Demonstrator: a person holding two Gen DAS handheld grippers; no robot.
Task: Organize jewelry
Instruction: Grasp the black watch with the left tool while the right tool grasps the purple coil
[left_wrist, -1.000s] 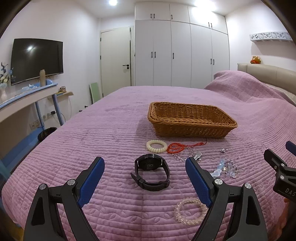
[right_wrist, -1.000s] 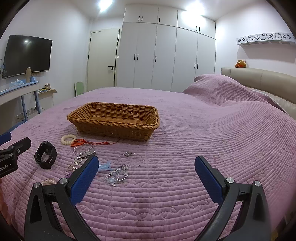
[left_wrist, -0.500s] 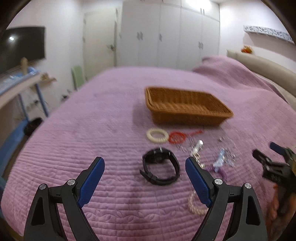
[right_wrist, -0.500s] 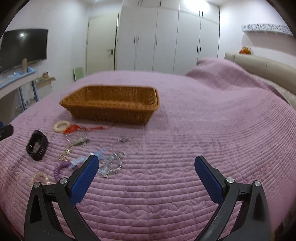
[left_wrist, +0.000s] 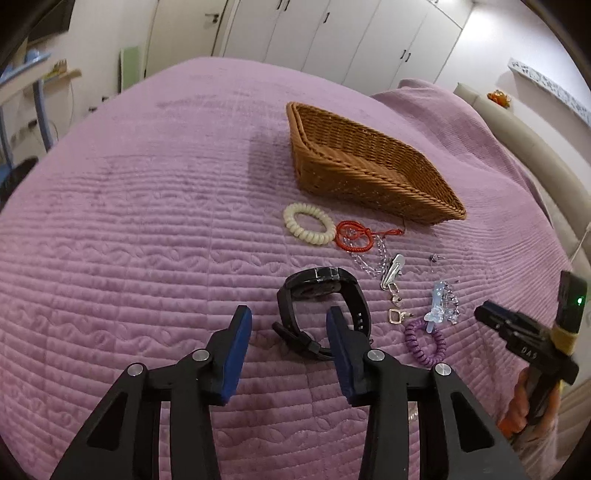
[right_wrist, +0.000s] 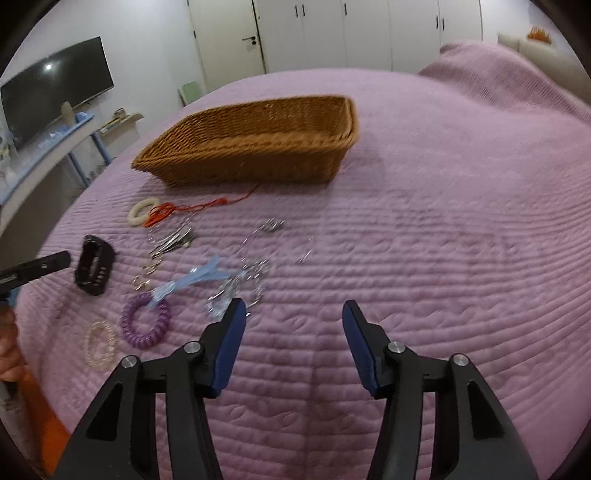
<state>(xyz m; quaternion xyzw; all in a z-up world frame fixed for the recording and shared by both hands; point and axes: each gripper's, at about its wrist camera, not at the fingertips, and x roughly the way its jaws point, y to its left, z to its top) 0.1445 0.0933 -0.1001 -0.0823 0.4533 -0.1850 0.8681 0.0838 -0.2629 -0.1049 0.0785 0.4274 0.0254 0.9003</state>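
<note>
Blue-padded jaws of the left gripper (left_wrist: 288, 332) are closing, half spread, empty, just short of the black watch (left_wrist: 325, 299) on the bed (left_wrist: 147, 221). The right gripper (right_wrist: 291, 332), also closing, has nothing between its jaws but quilt. Its left pad sits beside the silver chains (right_wrist: 251, 273). The watch looks stiff and fairly heavy, so pinching its strap seems best. The basket (left_wrist: 369, 166) waits beyond, empty.
</note>
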